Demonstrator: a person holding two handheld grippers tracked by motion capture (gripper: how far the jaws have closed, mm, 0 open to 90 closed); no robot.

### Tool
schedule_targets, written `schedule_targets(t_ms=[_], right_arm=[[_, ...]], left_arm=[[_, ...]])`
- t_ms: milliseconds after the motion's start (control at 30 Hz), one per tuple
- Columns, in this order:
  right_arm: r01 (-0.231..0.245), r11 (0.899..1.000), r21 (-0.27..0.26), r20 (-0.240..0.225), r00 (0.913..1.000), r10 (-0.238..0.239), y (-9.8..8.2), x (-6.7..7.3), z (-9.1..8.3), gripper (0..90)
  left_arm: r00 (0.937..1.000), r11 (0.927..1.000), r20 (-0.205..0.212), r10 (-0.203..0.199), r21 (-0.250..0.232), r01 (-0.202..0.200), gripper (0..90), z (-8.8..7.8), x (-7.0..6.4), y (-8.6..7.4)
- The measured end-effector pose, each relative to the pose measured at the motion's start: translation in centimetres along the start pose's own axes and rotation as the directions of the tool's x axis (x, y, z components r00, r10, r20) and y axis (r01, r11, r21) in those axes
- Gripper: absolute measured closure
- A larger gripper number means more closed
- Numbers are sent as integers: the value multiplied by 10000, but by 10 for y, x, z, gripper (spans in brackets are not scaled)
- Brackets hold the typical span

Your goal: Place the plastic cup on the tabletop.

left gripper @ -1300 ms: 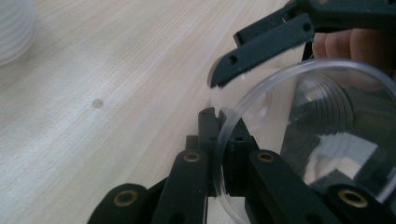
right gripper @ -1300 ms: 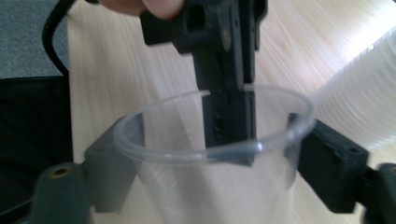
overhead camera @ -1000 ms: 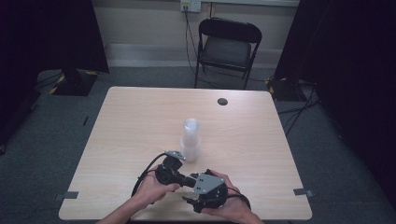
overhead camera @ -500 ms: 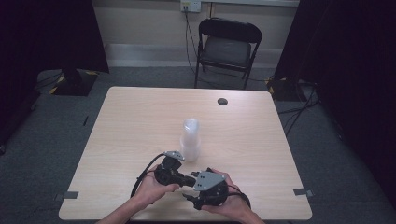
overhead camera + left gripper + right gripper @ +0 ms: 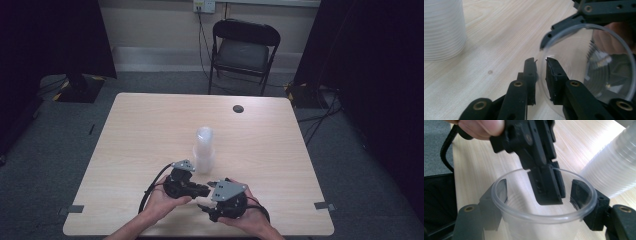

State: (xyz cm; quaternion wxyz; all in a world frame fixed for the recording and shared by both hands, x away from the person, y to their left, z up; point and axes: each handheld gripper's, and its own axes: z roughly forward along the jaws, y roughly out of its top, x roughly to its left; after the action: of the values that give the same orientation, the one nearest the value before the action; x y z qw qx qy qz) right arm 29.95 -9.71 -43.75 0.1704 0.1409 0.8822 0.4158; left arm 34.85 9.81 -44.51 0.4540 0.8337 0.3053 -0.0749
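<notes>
**Single cup handover: left claw releasing, right claw holding**

**Position of parts.** The clear plastic cup (image 5: 536, 218) sits at the near edge of the tabletop (image 5: 150, 130), between the two hands. It is apart from the stack of clear cups (image 5: 204, 150), which stands upright just beyond the claws.

**Right claw.** The right claw (image 5: 541, 190) is closed on the cup. One jaw bears on each side of the outer wall just below the rim. Its jaws have just been closing, and the cup's mouth faces the left claw.

**Left claw.** The left claw (image 5: 540, 61) straddles the cup's rim, with one jaw inside the mouth, the other outside, and the thin wall between them. Its jaws have just been opening, and a narrow gap now shows between the pads. The pads no longer appear to pinch the wall.

**Meaning for the work.** The cup appears to be passing from the left claw's rim pinch to the right claw's side grip. The right claw likely carries it alone now. The next move probably calls for drawing the left jaws straight back off the rim. Dragging the inner jaw sideways could tip or deform the thin cup.
</notes>
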Motion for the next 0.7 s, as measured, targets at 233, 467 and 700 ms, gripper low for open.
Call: schedule_targets(t_ms=[233,467,700], right_arm=[[-258,9996,-123,222,9994,261,-2,-6,-4,299],[-574,9983,-137,356,9977,579,-4,-13,-4,299],[-973,9950,-220,622,9932,985,-8,-22,-7,300]], left_arm=[[9999,9995,7,110,-287,-110,762,-5,0,2],[10000,9970,63,54,-776,-49,727,-12,5,3],[10000,9930,32,15,-1183,-11,695,-19,5,3]])
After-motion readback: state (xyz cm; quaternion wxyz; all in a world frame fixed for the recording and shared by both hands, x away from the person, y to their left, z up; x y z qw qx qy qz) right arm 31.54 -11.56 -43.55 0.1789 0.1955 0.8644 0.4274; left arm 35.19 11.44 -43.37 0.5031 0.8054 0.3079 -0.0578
